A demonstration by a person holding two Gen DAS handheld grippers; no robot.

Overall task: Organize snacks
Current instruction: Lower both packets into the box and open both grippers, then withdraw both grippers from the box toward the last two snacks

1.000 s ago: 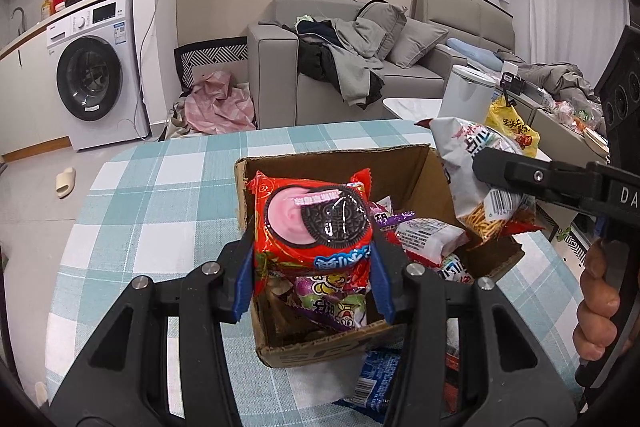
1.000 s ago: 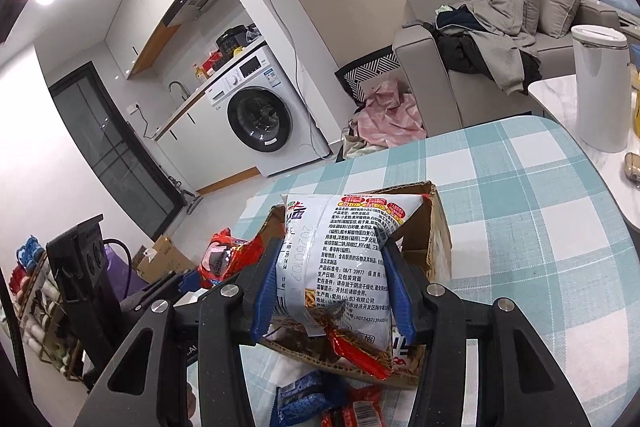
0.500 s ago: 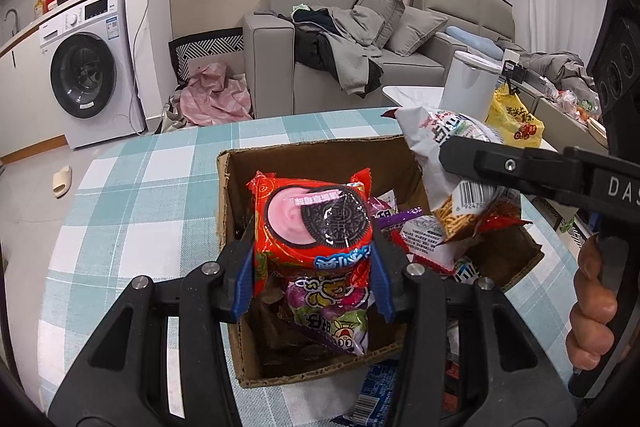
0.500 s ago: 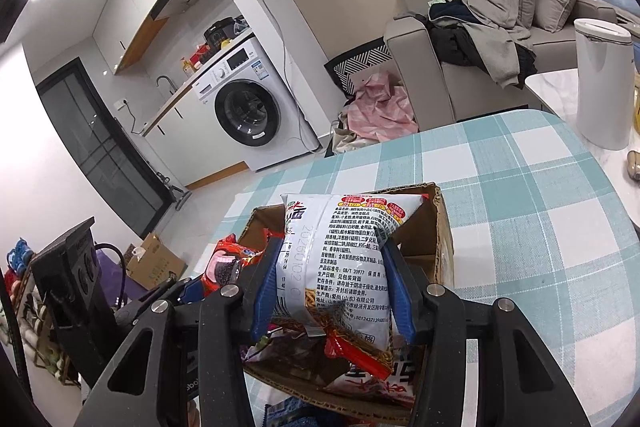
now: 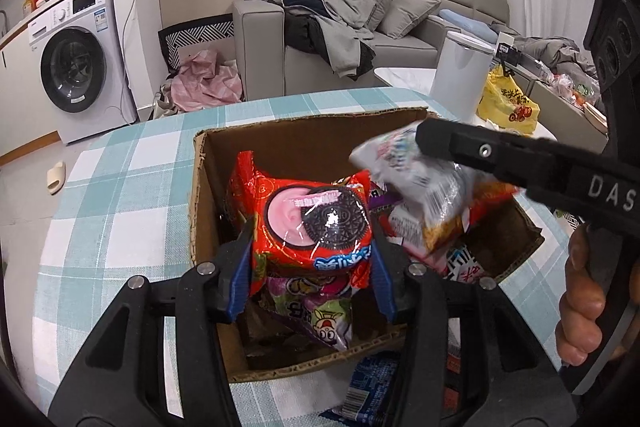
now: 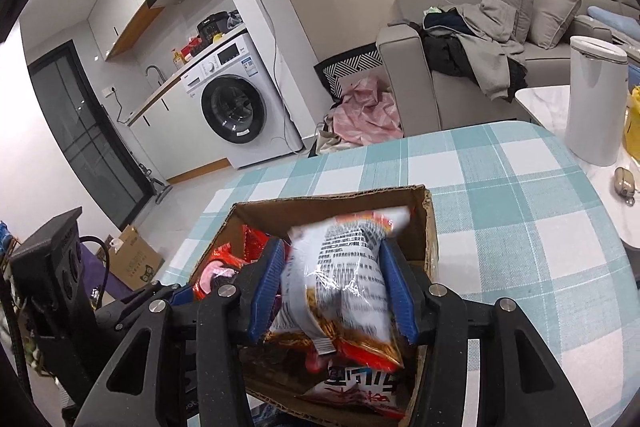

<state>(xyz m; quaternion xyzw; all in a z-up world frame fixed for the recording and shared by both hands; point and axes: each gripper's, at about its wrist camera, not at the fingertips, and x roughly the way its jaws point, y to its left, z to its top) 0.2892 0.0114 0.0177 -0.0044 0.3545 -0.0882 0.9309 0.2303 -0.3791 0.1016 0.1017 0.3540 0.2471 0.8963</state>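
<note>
An open cardboard box [image 5: 202,187] [image 6: 430,223] stands on the checked table, with several snack packs in it. My left gripper [image 5: 312,259] is shut on a red cookie pack [image 5: 308,223] and holds it over the box's left half. My right gripper [image 6: 332,287] is shut on a white and red snack bag [image 6: 348,283] and holds it over the box's right half. That bag [image 5: 424,187] and the right gripper's arm also show in the left wrist view. The red cookie pack [image 6: 216,267] shows at the left in the right wrist view.
A blue snack pack [image 5: 372,387] lies on the teal checked tablecloth [image 5: 120,211] in front of the box. A white bin [image 6: 596,99] and a yellow bag [image 5: 508,103] stand on a side table to the right. A sofa and washing machine are behind.
Both grippers have come forward and lower over the box with their packs. The white bag in the right gripper has sunk toward the packs inside and looks blurred.
</note>
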